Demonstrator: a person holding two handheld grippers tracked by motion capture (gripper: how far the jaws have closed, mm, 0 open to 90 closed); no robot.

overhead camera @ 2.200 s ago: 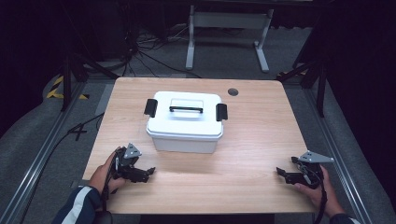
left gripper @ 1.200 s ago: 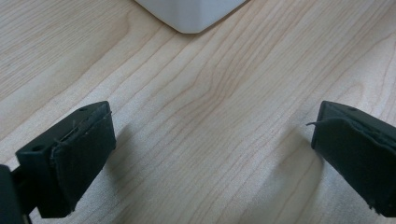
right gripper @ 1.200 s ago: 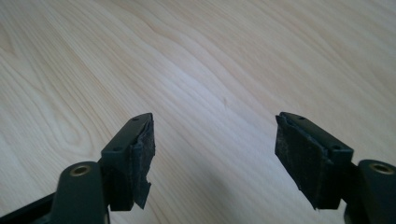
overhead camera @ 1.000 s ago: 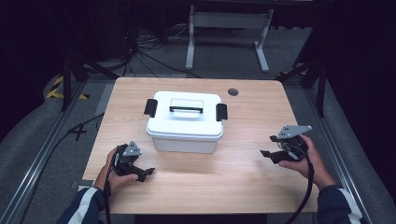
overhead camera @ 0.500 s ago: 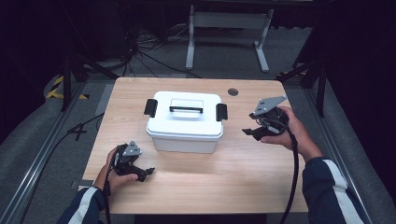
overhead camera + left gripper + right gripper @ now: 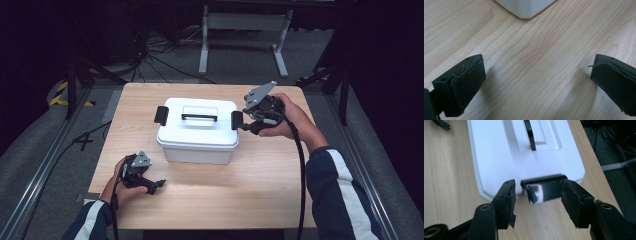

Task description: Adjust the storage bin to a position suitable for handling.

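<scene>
Right gripper (image 6: 248, 126) poised at the latch of a white lidded box (image 6: 197, 131)

The box sits mid-table, toward the far edge. The right gripper's jaws stand partly open around the black latch (image 6: 544, 189), not yet touching; the left gripper (image 6: 150, 182) rests wide open and empty near the front-left corner. Rigid smooth plastic, probably light and slippery: take the latches or the lid handle (image 6: 199, 117).

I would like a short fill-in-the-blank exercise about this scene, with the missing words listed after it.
1. The white box stands on a ____ table.
2. The right claw has its jaws on either side of the box's black ____.
3. The left claw rests on the table with its jaws ____.
4. The handle on the lid is ____ in colour.

Missing words: wooden; latch; open; black
</scene>
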